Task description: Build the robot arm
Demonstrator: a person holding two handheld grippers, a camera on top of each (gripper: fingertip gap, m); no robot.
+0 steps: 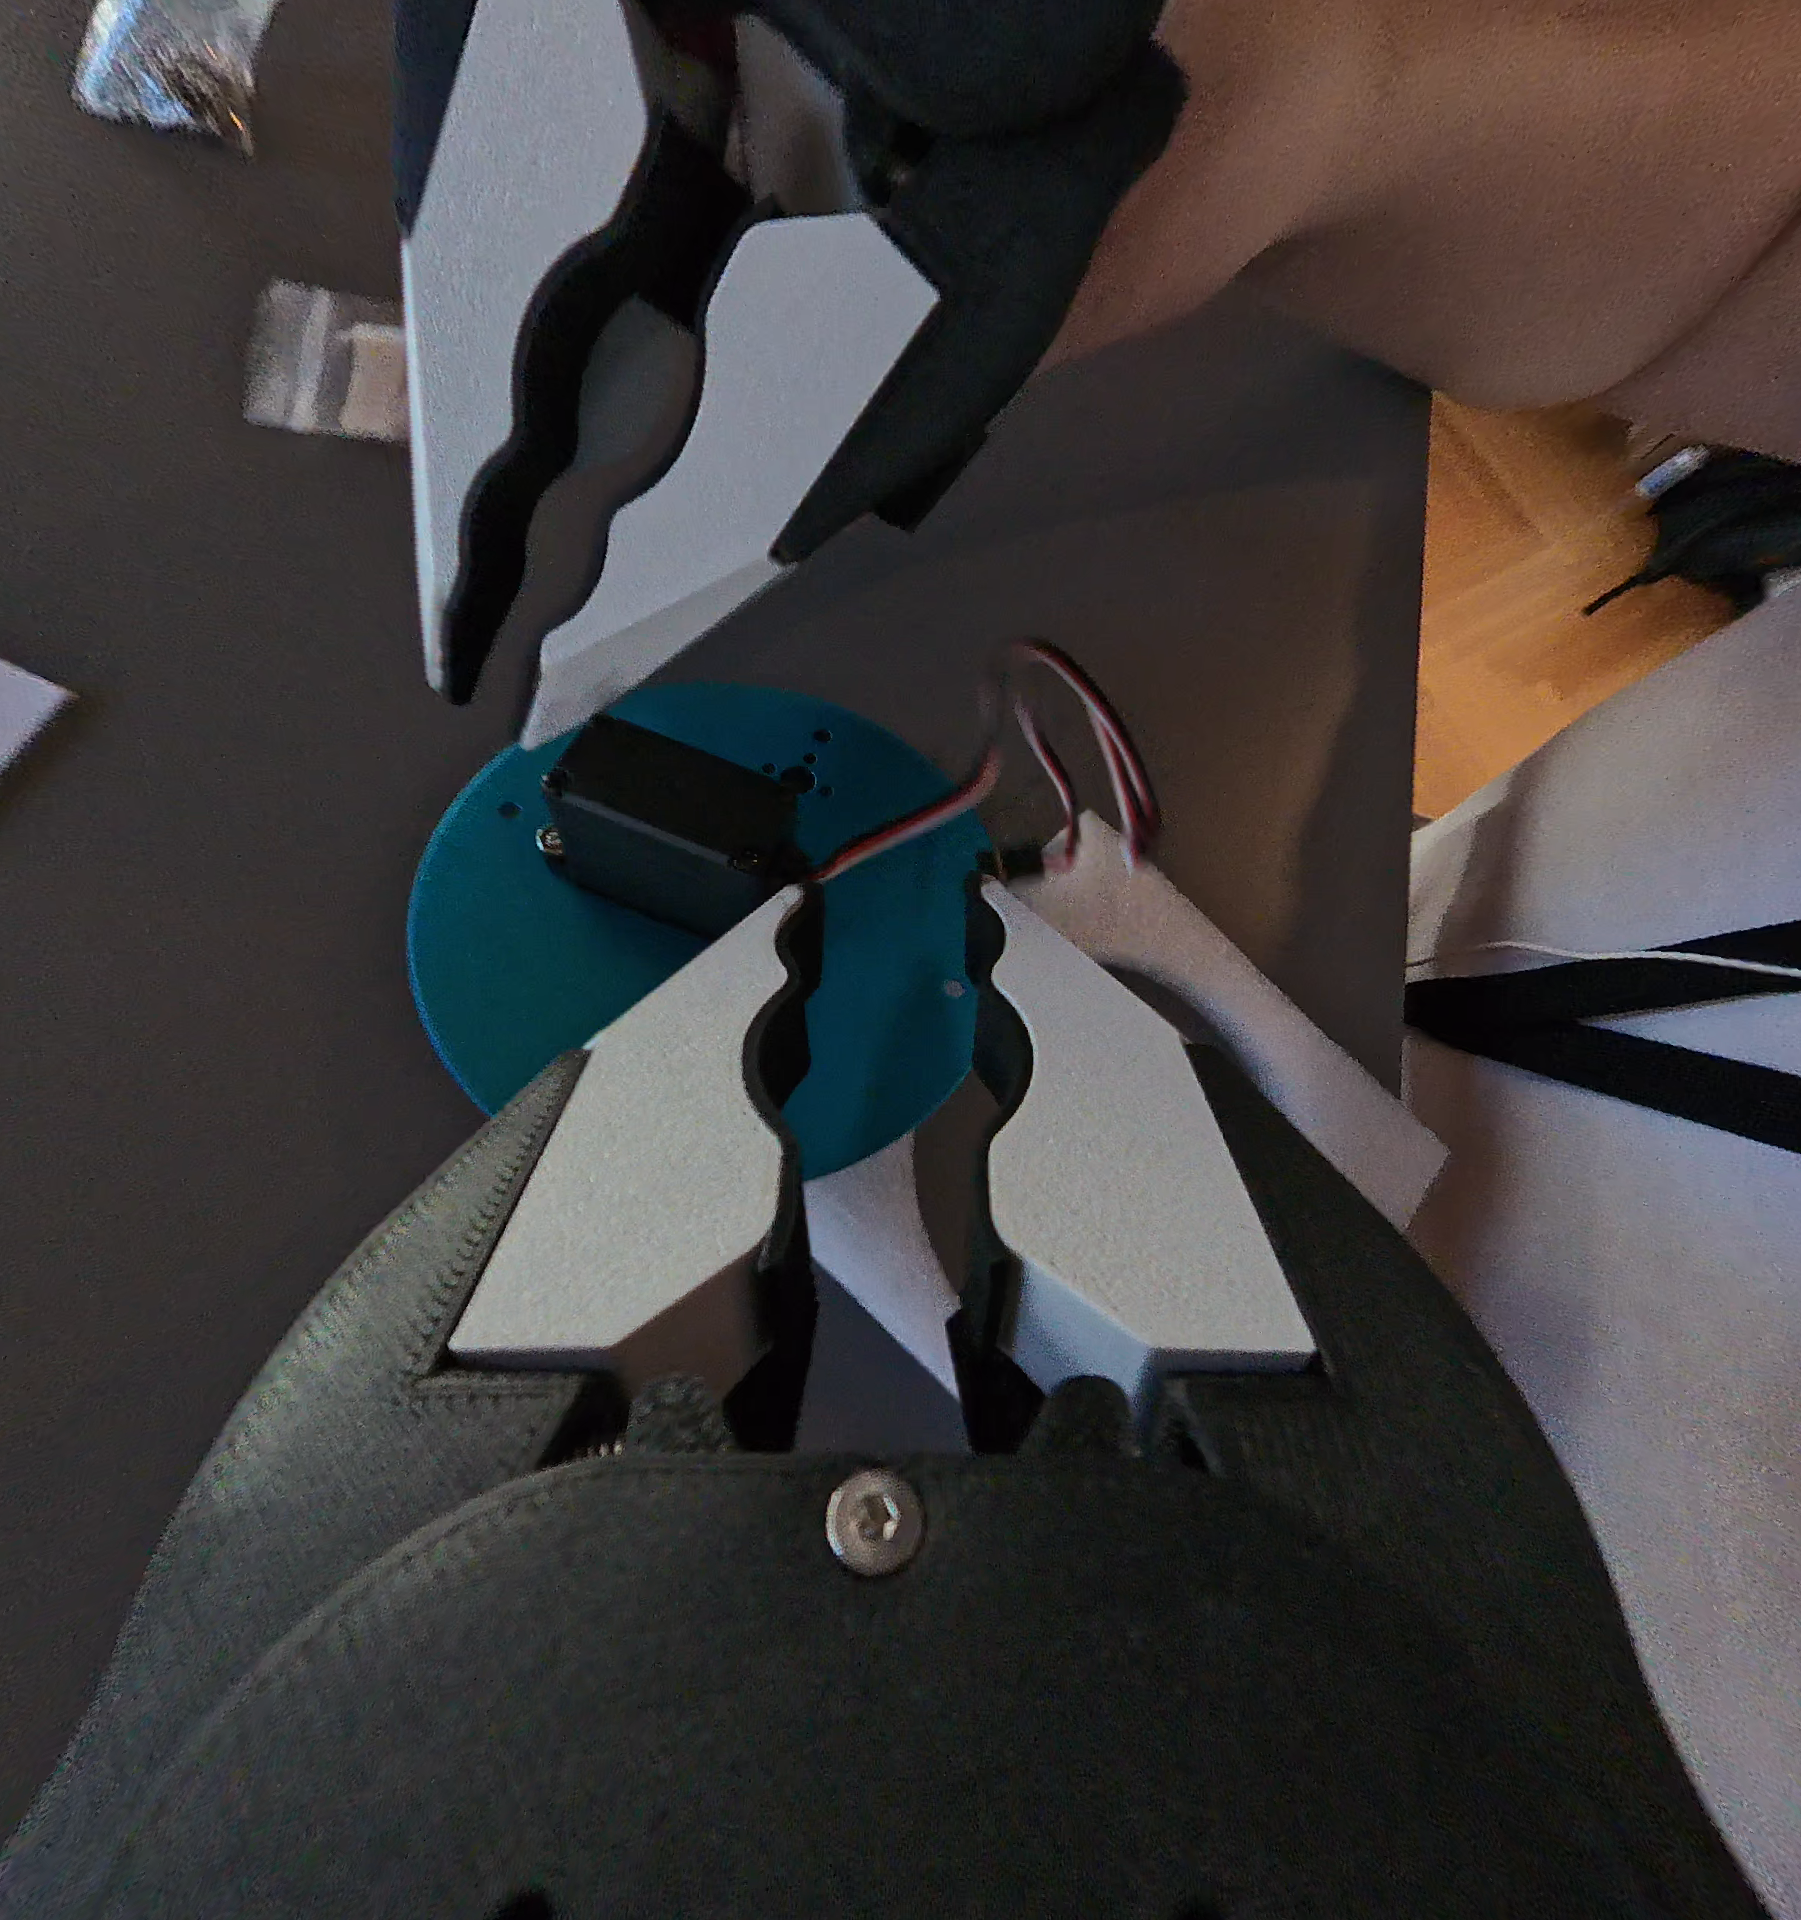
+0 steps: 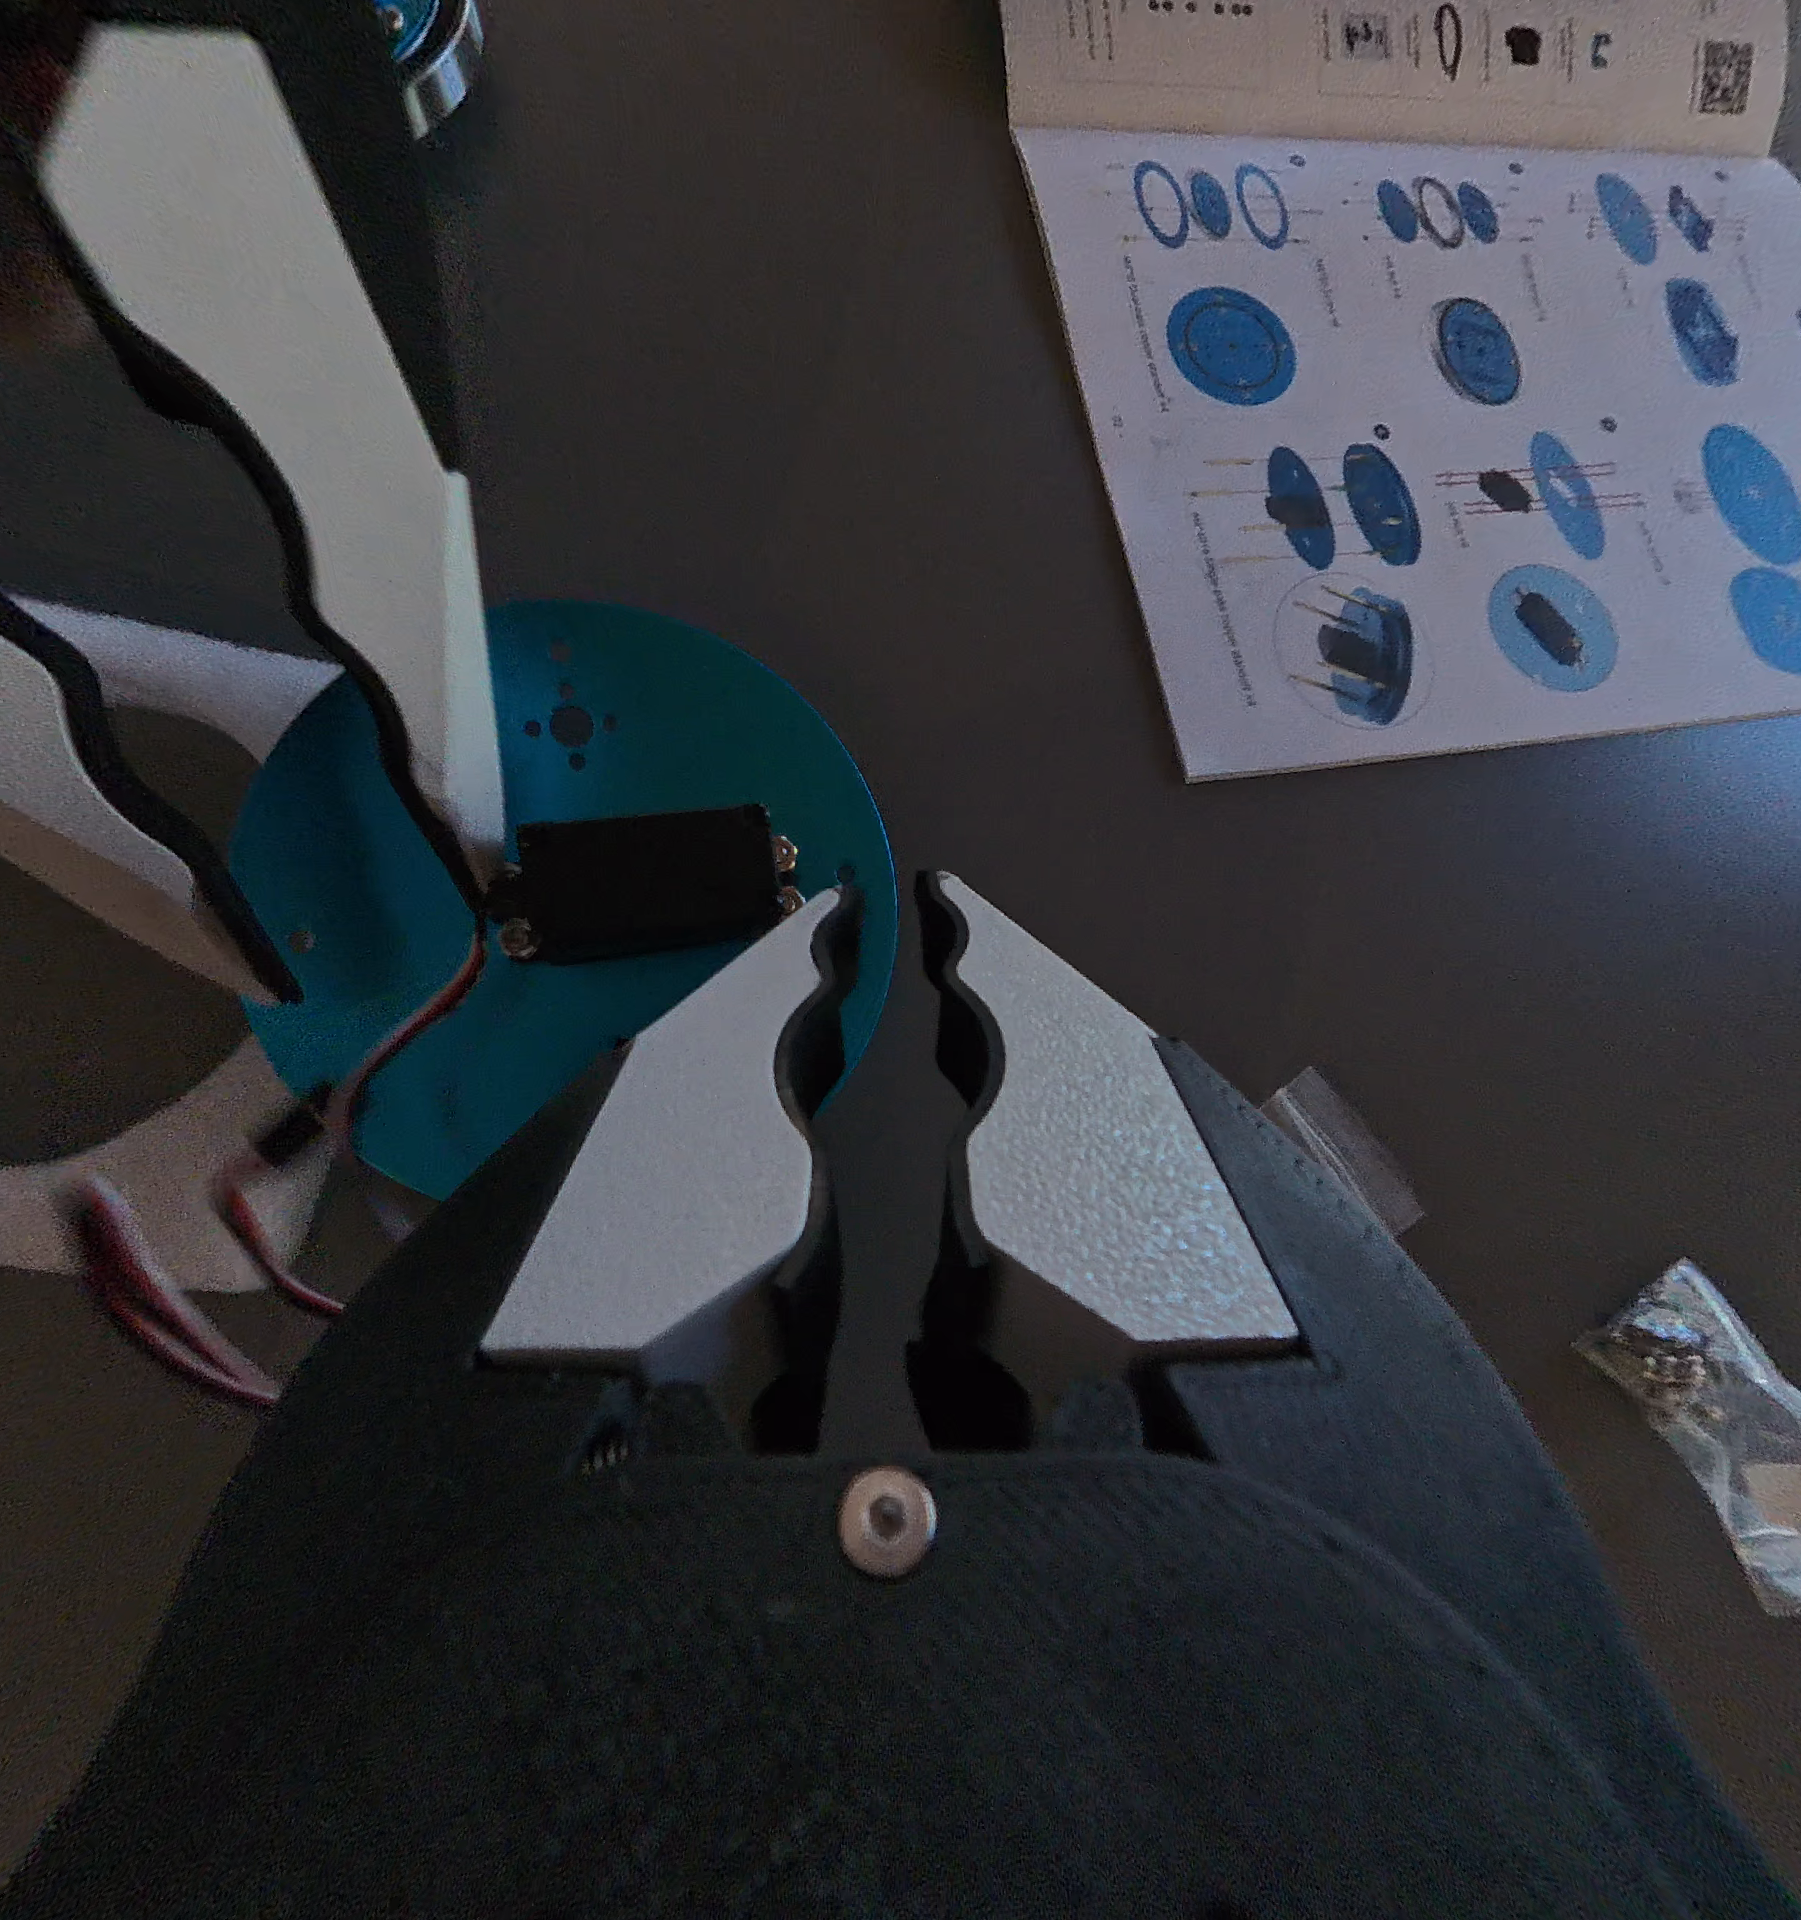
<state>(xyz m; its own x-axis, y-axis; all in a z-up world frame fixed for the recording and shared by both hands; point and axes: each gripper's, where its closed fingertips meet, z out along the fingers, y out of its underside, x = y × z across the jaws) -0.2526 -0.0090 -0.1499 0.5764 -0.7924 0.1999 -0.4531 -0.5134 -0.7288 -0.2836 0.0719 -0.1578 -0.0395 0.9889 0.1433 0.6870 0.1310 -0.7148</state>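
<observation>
A teal metal disc (image 1: 501,956) lies flat on the dark table, with a black servo (image 1: 667,821) on top of it. The servo's red, white and black lead (image 1: 1083,727) loops off to one side. My left gripper (image 1: 891,894) is open over the disc, one fingertip against the servo's lead end. It also shows in the right wrist view (image 2: 366,940). My right gripper (image 2: 888,885) has only a narrow gap between its jaws, which straddle the rim of the disc (image 2: 688,707) beside the servo (image 2: 647,883). It holds nothing. It also shows in the left wrist view (image 1: 496,712).
An open instruction booklet (image 2: 1447,416) lies on the table beyond the disc. A clear bag of small parts (image 2: 1727,1455) and a smaller clear bag (image 2: 1332,1132) lie nearby. A white piece (image 1: 1187,987) lies under the disc's side. The table edge (image 1: 1415,727) and wood floor (image 1: 1530,582) are close.
</observation>
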